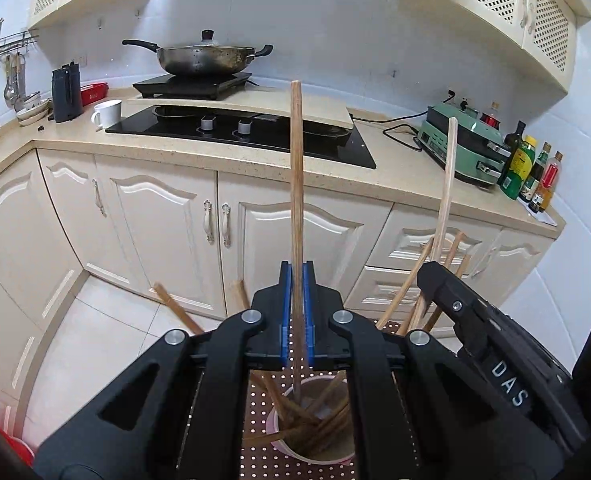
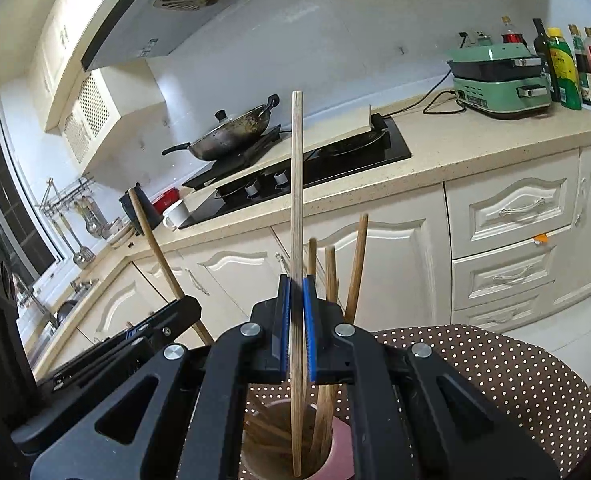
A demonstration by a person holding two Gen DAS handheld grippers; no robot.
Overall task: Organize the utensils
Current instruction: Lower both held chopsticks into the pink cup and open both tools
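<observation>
My left gripper (image 1: 297, 276) is shut on a dark wooden chopstick (image 1: 296, 184) that stands upright, its lower end inside a pink cup (image 1: 313, 454) holding several other chopsticks. My right gripper (image 2: 296, 286) is shut on a pale chopstick (image 2: 296, 184), also upright, its lower end in the same cup (image 2: 341, 446). The right gripper shows in the left wrist view (image 1: 427, 280) at right, with the pale chopstick (image 1: 447, 184) rising from it. The left gripper's body shows at the lower left of the right wrist view. The cup stands on a brown polka-dot cushion (image 2: 507, 376).
A counter (image 1: 395, 176) with a black hob (image 1: 255, 132), a lidded wok (image 1: 203, 56), a white mug (image 1: 107, 114), a green appliance (image 1: 461, 142) and several bottles (image 1: 531, 172) lies ahead. Cream cabinets (image 1: 163, 216) stand below, a tiled floor at left.
</observation>
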